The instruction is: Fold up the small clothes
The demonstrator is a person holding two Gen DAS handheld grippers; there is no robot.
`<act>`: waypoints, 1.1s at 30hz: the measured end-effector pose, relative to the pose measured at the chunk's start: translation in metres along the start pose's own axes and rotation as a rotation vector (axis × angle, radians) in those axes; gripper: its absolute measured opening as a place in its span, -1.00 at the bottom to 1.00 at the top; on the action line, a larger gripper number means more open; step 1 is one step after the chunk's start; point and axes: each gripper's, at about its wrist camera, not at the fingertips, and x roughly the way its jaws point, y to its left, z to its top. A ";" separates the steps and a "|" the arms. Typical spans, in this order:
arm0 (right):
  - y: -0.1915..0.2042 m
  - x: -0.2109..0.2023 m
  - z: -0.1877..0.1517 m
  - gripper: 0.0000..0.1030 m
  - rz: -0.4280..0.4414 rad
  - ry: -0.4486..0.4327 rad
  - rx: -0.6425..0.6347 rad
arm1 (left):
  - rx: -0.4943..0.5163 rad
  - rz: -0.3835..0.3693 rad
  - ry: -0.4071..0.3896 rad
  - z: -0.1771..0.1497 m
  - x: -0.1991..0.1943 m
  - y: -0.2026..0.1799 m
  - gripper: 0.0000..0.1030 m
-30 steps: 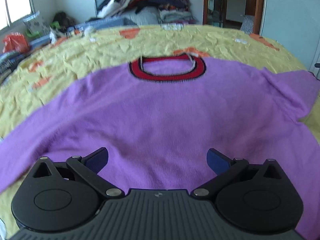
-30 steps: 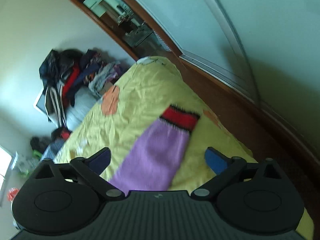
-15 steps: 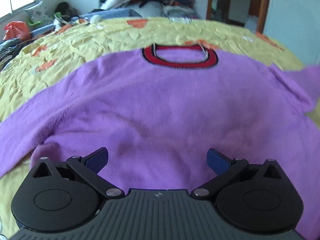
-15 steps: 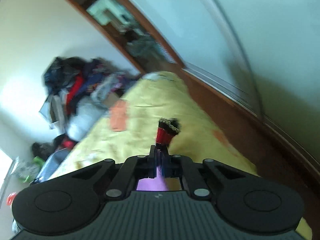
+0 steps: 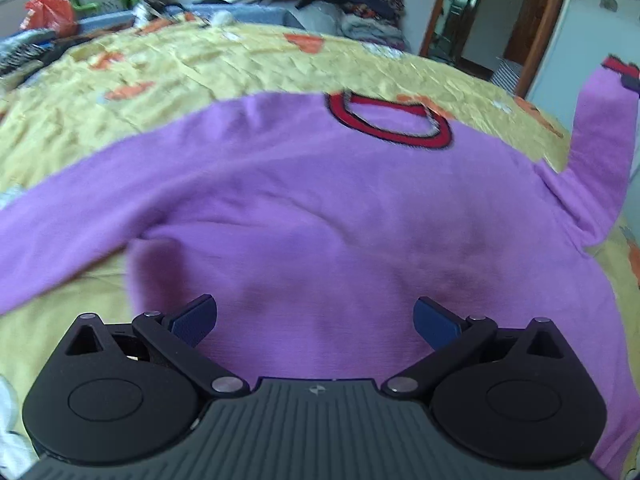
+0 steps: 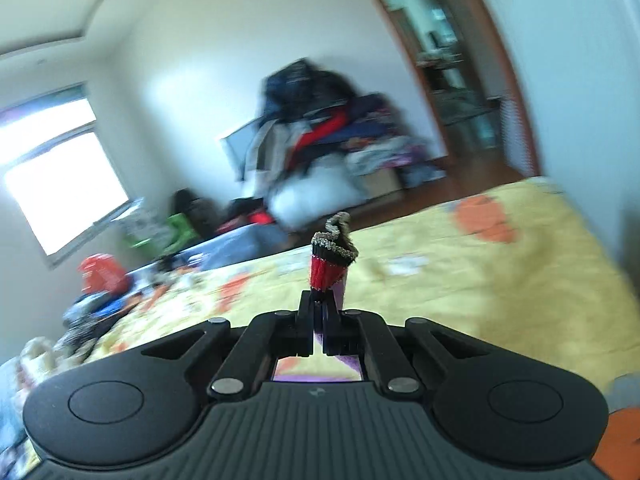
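Purple knit sweater point(image 5: 320, 208), ribbed cuff point(image 6: 330, 268) pinched

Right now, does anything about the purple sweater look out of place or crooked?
Yes. The purple sweater lies mostly flat on the yellow bedspread, but its sleeve on the right side of the left wrist view stands up in the air. The right gripper is shut on that sleeve's red cuff. The left gripper is open.

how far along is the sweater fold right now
Done: the purple sweater lies spread flat on the yellow bedspread, no fold in its body. In hand: the right gripper is shut on the sleeve cuff, with that sleeve lifted off the bed. Left: the other sleeve and the body; the left gripper is open above the hem.
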 end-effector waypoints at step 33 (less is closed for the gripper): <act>0.212 0.141 -0.242 0.39 0.253 0.500 -0.204 | -0.212 0.074 -0.038 -0.003 -0.039 0.081 1.00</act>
